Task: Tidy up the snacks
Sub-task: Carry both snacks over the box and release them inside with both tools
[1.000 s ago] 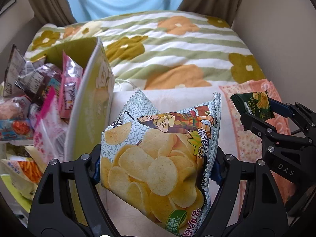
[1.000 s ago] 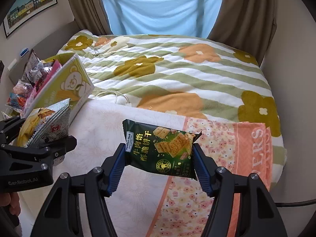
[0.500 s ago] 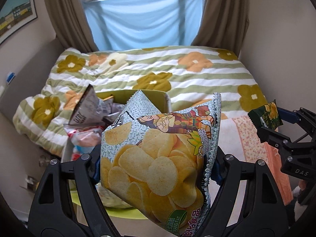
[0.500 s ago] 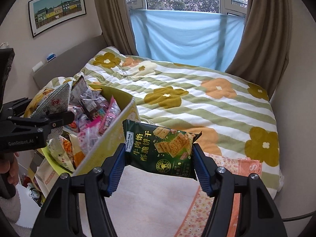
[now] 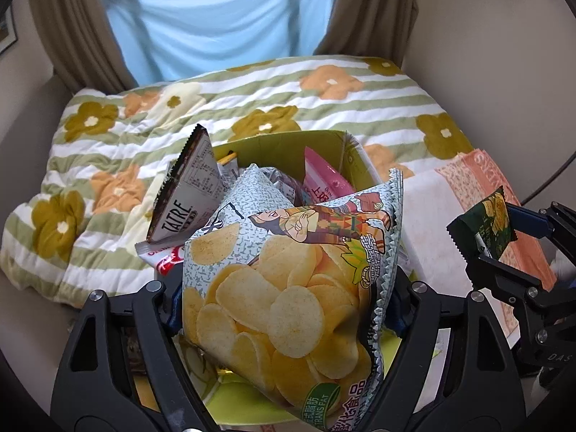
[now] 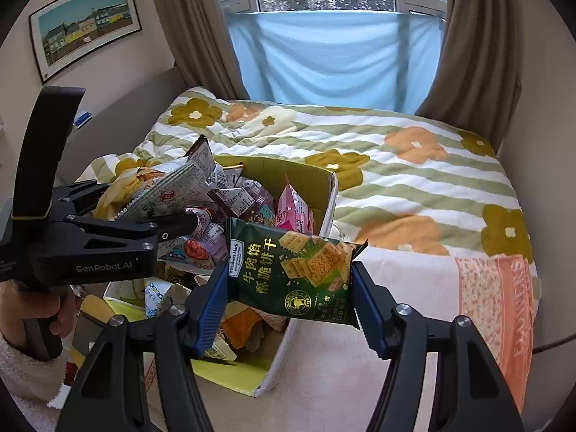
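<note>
A bed (image 6: pixel 414 187) with a striped, flowered quilt fills the middle of both views, below a window hung with a pale blue cloth (image 6: pixel 334 57) and brown curtains; a framed picture (image 6: pixel 84 23) hangs on the wall at upper left of the right wrist view. On the bed stands a yellow-green cardboard box (image 6: pixel 288 176), crammed with snack packets, among them a pink packet (image 5: pixel 324 180) and a grey-and-white packet (image 5: pixel 187 194) sticking up at the box's left rim. In the left wrist view the left claw (image 5: pixel 284 302) sits at lower centre with a bag of potato chips (image 5: pixel 288 288) between its pads, in front of and over the box; its jaws are opening, though the pads at both sides still touch the bag. The right claw (image 6: pixel 291 295) grips a dark green cracker packet (image 6: pixel 295 270) by its two short ends, held level at the box's near right edge. A hand (image 6: pixel 39 309) in a fluffy white sleeve holds the left claw's handle at lower left of the right wrist view.
</note>
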Motion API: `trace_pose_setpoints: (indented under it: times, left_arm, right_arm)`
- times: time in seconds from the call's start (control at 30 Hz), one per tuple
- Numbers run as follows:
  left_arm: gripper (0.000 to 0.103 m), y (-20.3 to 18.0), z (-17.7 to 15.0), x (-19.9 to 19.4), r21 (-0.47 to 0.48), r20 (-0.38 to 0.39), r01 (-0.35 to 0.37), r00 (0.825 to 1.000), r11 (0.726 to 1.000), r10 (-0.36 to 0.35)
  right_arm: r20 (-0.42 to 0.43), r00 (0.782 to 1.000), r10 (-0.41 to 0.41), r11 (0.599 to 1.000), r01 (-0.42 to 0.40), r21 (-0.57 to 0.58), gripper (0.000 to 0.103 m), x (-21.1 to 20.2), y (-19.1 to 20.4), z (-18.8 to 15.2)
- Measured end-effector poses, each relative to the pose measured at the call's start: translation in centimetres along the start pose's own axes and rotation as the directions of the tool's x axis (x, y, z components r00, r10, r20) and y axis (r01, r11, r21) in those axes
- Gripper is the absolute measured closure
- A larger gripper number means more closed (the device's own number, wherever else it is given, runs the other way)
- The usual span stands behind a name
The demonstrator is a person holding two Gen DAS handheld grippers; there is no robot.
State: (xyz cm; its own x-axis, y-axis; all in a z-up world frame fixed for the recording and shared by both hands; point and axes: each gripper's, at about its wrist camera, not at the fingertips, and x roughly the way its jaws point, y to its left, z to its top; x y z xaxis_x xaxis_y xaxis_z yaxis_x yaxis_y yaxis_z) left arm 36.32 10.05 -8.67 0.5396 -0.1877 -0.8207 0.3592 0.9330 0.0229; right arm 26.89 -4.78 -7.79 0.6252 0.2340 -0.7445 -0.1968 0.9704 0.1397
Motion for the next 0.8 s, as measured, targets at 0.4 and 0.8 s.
trace_pose_setpoints:
  times: [0.4, 0.8]
  left_arm:
    - [0.0, 2.1, -1.3, -2.1, -0.014, 0.046, 0.07, 0.997, 0.997, -0.069]
    - [0.0, 5.2, -3.2, -4.9, -0.098, 0.082, 0.017, 0.997, 0.995, -0.008]
  right_arm:
    - [-0.059, 0.994, -0.097, 0.992, 0.101, 0.079, 0.042, 0.2, 2.2, -1.8]
    - [-0.075, 0.997, -0.031, 0.999, 0.034, 0.037, 0.041, 2.1, 4.8, -1.7]
